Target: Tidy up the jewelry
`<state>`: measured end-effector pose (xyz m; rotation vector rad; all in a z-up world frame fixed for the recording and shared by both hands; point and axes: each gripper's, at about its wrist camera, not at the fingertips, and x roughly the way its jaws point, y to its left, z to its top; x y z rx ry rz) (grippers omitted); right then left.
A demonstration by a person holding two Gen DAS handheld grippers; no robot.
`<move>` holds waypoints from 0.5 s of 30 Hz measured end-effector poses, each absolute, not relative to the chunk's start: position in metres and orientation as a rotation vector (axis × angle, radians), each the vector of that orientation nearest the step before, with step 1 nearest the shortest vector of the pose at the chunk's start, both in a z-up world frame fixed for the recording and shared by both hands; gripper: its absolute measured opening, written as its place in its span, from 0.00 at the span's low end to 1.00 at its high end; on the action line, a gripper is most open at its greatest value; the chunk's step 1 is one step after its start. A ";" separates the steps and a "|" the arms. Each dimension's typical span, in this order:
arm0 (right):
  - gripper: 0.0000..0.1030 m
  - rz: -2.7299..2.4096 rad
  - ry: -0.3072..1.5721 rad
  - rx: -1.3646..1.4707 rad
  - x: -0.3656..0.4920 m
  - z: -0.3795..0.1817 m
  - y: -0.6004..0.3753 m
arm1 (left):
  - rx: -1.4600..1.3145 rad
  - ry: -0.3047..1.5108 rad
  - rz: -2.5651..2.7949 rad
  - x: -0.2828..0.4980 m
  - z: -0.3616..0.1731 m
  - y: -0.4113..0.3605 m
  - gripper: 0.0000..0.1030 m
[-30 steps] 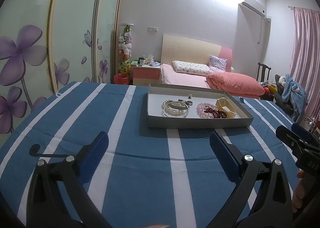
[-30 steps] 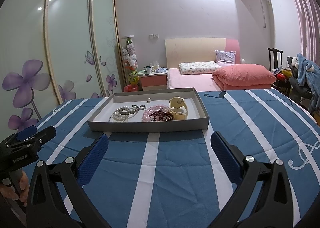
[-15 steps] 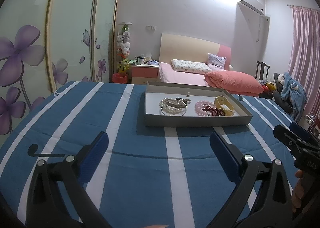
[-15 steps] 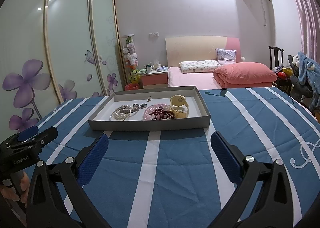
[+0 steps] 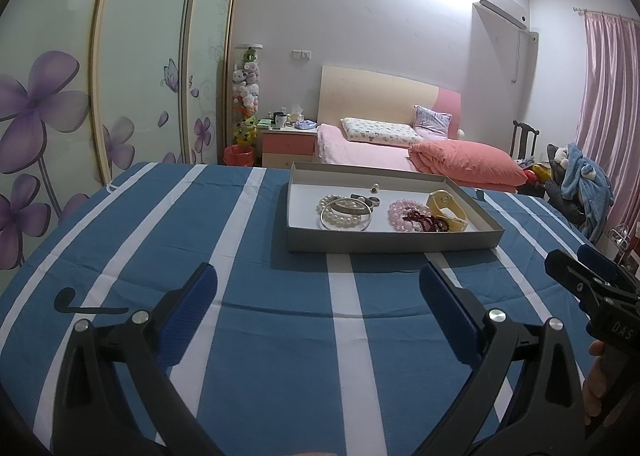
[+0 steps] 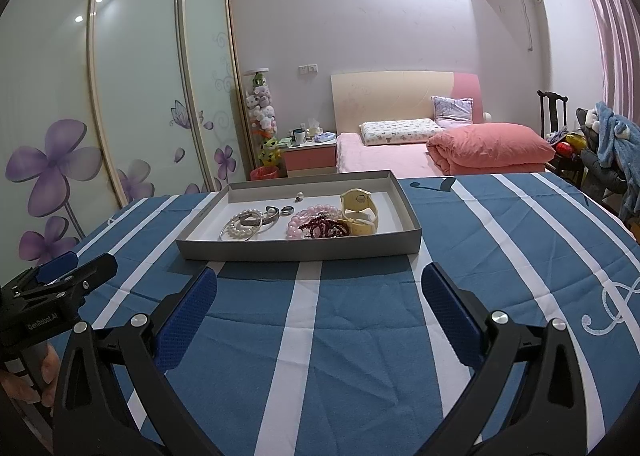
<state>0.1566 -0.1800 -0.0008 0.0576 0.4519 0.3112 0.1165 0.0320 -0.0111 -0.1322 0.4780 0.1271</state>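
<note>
Both your grippers are wide apart and hold nothing: left gripper (image 5: 318, 296) and right gripper (image 6: 320, 298) hover low over the blue striped cloth (image 6: 360, 336) on the worktop, short of the tray; all the jewelry sits inside the shallow grey tray (image 6: 300, 252), none visible on the cloth; on the tray's left side a pearl bracelet (image 6: 242, 230) with a silver bangle (image 6: 266, 218) lying against it, small rings (image 6: 286, 210) just beside, one tiny ring (image 6: 299, 197) alone toward the far wall; to the right a pink bead bracelet (image 6: 298, 222) tangled with a dark red bead strand (image 6: 324, 226), touching a cream watch-like band (image 6: 358, 212); tray has no dividers you can see; progress: pieces are gathered in one tray, which fits either a finished gathering job or a pile waiting to be sorted out; the pink, red and cream pieces overlap, so if sorting is wanted that clump is what remains
</note>
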 end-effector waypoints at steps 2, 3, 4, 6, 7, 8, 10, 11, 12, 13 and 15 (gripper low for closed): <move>0.98 0.311 0.452 0.057 0.157 -0.001 -0.180 | -0.132 0.479 0.127 0.117 -0.011 0.032 0.96; 0.98 0.310 0.452 0.057 0.157 -0.001 -0.180 | -0.132 0.479 0.127 0.117 -0.011 0.032 0.96; 0.98 0.311 0.453 0.058 0.157 -0.001 -0.180 | -0.132 0.479 0.127 0.116 -0.011 0.031 0.96; 0.98 0.311 0.454 0.058 0.158 -0.001 -0.180 | -0.132 0.480 0.127 0.116 -0.011 0.031 0.96; 0.98 0.311 0.454 0.058 0.157 -0.001 -0.179 | -0.132 0.480 0.127 0.116 -0.011 0.032 0.96; 0.98 0.311 0.454 0.058 0.157 -0.001 -0.179 | -0.132 0.480 0.128 0.116 -0.011 0.032 0.96; 0.98 0.311 0.454 0.058 0.158 -0.001 -0.180 | -0.134 0.480 0.129 0.117 -0.011 0.032 0.96; 0.98 0.311 0.454 0.058 0.158 -0.001 -0.180 | -0.135 0.481 0.128 0.117 -0.011 0.032 0.96; 0.98 0.312 0.454 0.058 0.157 -0.001 -0.179 | -0.136 0.482 0.128 0.117 -0.011 0.031 0.96; 0.98 0.311 0.454 0.058 0.157 -0.001 -0.179 | -0.136 0.482 0.128 0.117 -0.012 0.031 0.96; 0.98 0.312 0.454 0.059 0.157 -0.002 -0.179 | -0.136 0.482 0.127 0.117 -0.012 0.031 0.96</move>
